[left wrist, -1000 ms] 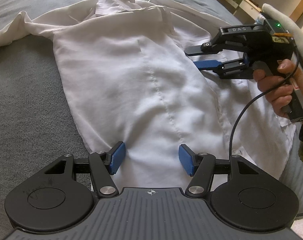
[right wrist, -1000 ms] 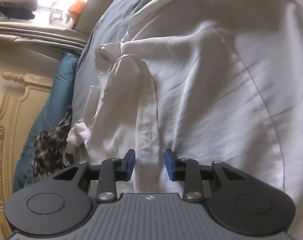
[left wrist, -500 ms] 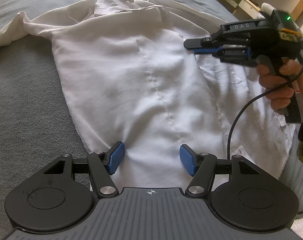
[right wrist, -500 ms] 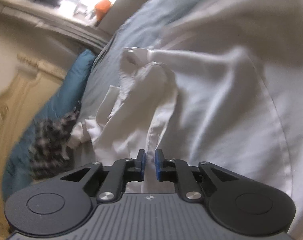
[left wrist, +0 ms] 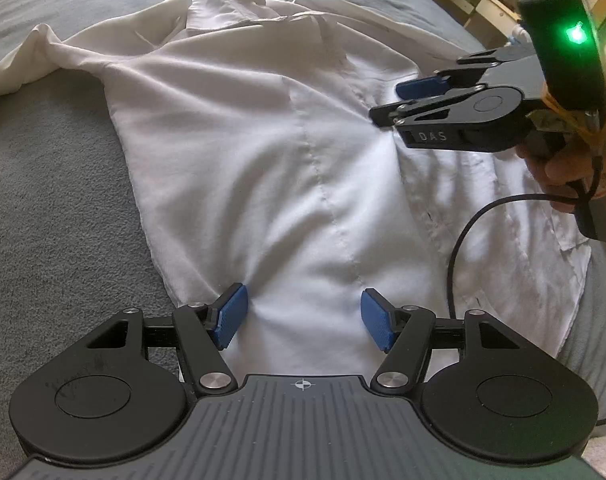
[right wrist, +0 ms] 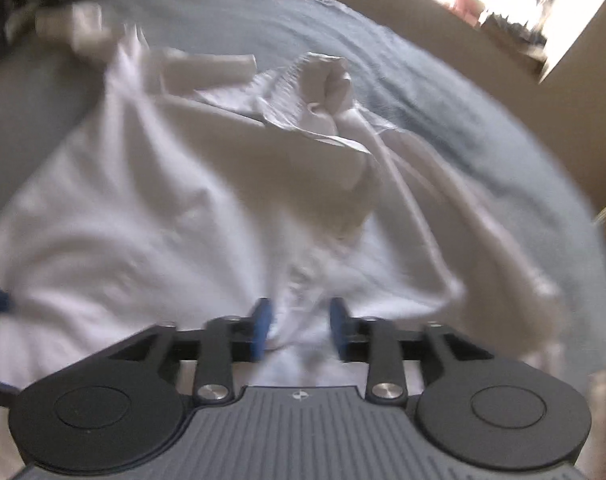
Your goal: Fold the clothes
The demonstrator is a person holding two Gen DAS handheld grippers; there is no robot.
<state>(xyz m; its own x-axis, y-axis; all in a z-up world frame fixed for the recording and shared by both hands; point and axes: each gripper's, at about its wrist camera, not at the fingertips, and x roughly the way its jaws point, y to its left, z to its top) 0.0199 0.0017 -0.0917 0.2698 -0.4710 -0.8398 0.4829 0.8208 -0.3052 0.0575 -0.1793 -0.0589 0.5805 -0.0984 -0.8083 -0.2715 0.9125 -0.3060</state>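
Fingers of the left gripper [left wrist: 303, 318] stand apart over the white shirt [left wrist: 263, 152] on the grey bedspread [left wrist: 51, 184]. Right gripper [right wrist: 299, 328], marked "DAS" only in the left view, is opening around bunched shirt cloth.

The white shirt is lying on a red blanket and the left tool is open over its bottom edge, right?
Not quite. The blanket under the white shirt is grey, not red; the left wrist view shows it clearly. The rest holds: the left tool is open over the shirt's bottom edge.
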